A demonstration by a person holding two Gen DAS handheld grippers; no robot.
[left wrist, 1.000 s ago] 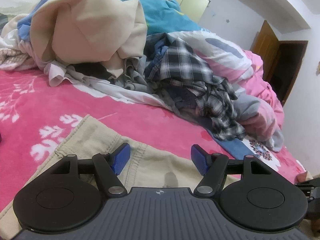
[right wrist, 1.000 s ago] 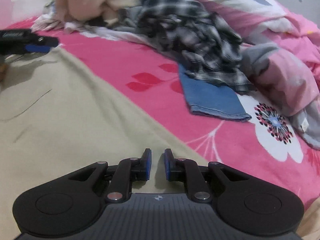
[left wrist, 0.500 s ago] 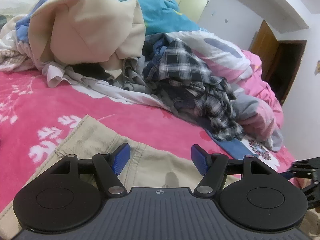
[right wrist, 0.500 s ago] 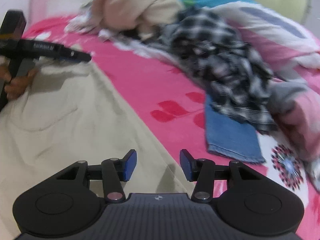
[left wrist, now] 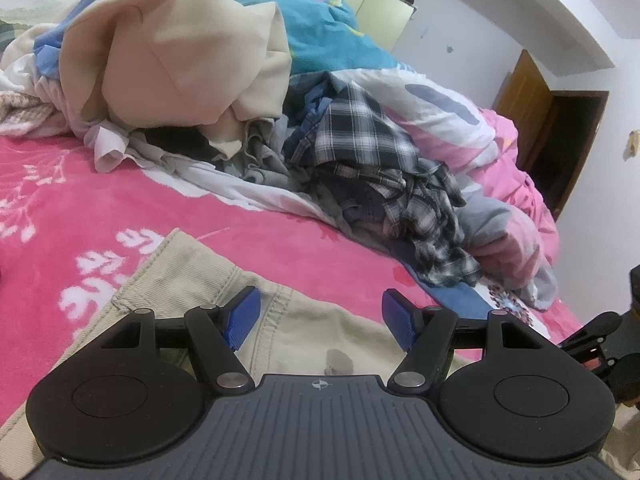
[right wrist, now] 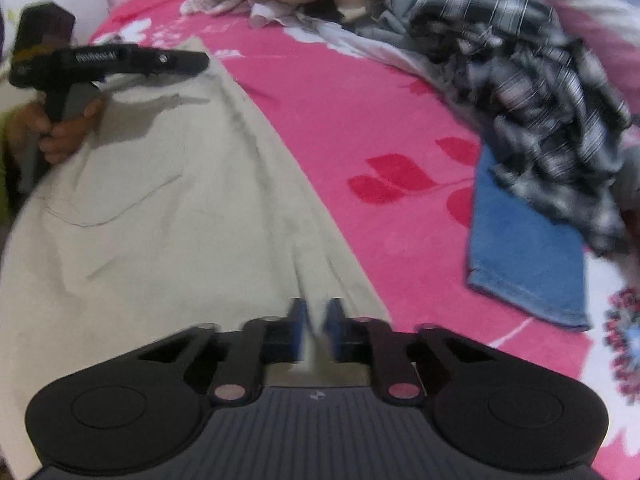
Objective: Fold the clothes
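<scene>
Beige trousers (right wrist: 160,208) lie spread on the pink bed cover (right wrist: 360,120). Their waistband end (left wrist: 192,276) shows in the left wrist view. My left gripper (left wrist: 320,316) is open and hovers just over the waistband; it also shows at the far left of the right wrist view (right wrist: 120,60). My right gripper (right wrist: 316,320) is shut on a pinched ridge of the beige trousers, which rises in a crease between its blue pads.
A heap of unfolded clothes lies at the back: a cream garment (left wrist: 180,64), a plaid shirt (left wrist: 380,148), a teal blanket (left wrist: 328,28). A blue jeans leg (right wrist: 528,248) lies right of the trousers. A brown door (left wrist: 540,120) stands far right.
My right gripper opened half a second ago, moved along the trousers and has now closed on a fold of the fabric. My left gripper has stayed open over the waistband.
</scene>
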